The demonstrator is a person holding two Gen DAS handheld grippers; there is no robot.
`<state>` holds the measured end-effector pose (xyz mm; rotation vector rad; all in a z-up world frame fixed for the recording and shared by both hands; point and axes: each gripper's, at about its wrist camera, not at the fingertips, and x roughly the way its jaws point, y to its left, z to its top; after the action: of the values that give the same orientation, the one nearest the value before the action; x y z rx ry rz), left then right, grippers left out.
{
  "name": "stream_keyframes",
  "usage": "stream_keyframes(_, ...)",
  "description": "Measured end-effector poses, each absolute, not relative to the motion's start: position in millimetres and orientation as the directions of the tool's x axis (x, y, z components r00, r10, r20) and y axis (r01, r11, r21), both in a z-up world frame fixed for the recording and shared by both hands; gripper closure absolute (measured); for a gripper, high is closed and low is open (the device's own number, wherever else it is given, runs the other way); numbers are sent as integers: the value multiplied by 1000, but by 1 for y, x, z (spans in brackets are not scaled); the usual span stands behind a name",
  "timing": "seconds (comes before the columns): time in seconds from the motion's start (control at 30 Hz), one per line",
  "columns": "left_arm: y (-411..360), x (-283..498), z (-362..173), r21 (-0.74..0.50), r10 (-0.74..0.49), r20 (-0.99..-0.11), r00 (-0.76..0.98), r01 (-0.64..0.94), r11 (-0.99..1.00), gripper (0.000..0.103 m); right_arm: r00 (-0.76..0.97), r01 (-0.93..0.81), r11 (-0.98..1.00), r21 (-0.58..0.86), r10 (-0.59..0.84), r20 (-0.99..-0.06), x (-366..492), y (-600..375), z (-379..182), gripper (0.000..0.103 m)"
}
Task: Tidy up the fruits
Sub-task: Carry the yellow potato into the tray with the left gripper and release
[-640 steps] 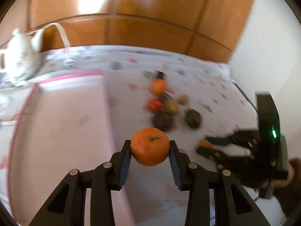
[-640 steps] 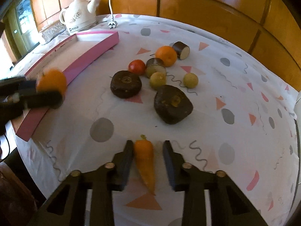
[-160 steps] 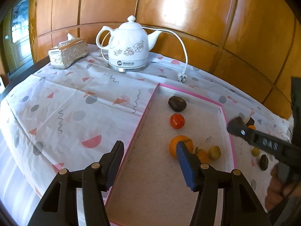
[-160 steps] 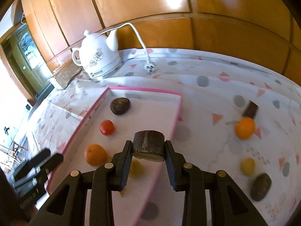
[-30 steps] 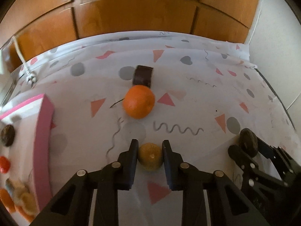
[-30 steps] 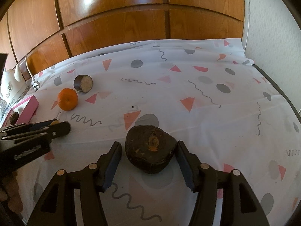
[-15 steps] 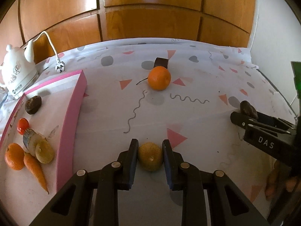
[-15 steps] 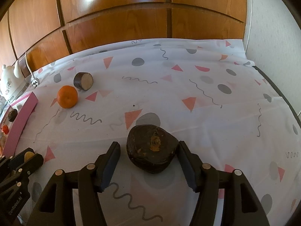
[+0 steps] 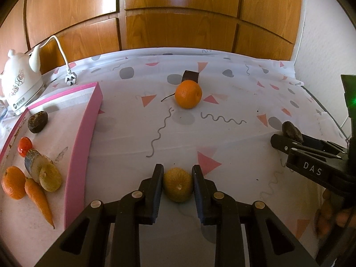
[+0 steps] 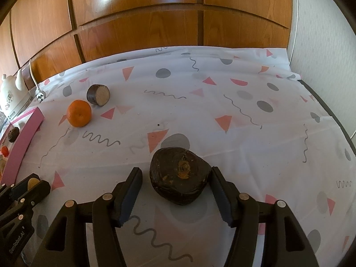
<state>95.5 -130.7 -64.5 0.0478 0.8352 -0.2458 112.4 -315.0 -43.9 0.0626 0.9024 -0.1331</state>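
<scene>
Status: I judge the task well past the halfway mark. The pink tray at the left of the bench already holds a dark fruit, a tomato, a cut slice, a yellow-green fruit, an orange and a carrot.

Outstanding on the cloth: a second orange and, just behind it, a dark cut piece, both well apart from the tray. Two further items are in hand, below.

Left gripper: its fingers are closed onto a small yellow fruit, one pad touching each side. I cannot tell whether the fruit is lifted or resting on the cloth. It sits to the right of the tray wall, not yet inside.

Right gripper: its fingers are spread wide around a large dark lump lying on the cloth. The right finger looks to be at or touching the lump's edge; the left finger stands clear, with a visible gap. No grip is made.

Remaining, in my judgement: deliver the yellow fruit, close on the lump, then collect the orange and cut piece.
</scene>
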Motion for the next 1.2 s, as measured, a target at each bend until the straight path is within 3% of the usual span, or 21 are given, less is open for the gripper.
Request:
stream_keyframes(0.57, -133, 97, -60, -41, -186, -763, 619, 241, 970, 77, 612, 144, 990, -7, -95, -785, 112, -314, -44, 40)
stream_keyframes(0.87, -91, 78, -15, -157, -254, -735, 629, 206, 966, 77, 612, 145, 989, -11, -98, -785, 112, -313, -44, 40)
stream_keyframes(1.2, 27, 71, -8, -114, -42, -756, 653, -68, 991, 77, 609, 149, 989, -25, -111, -785, 112, -311, -44, 40)
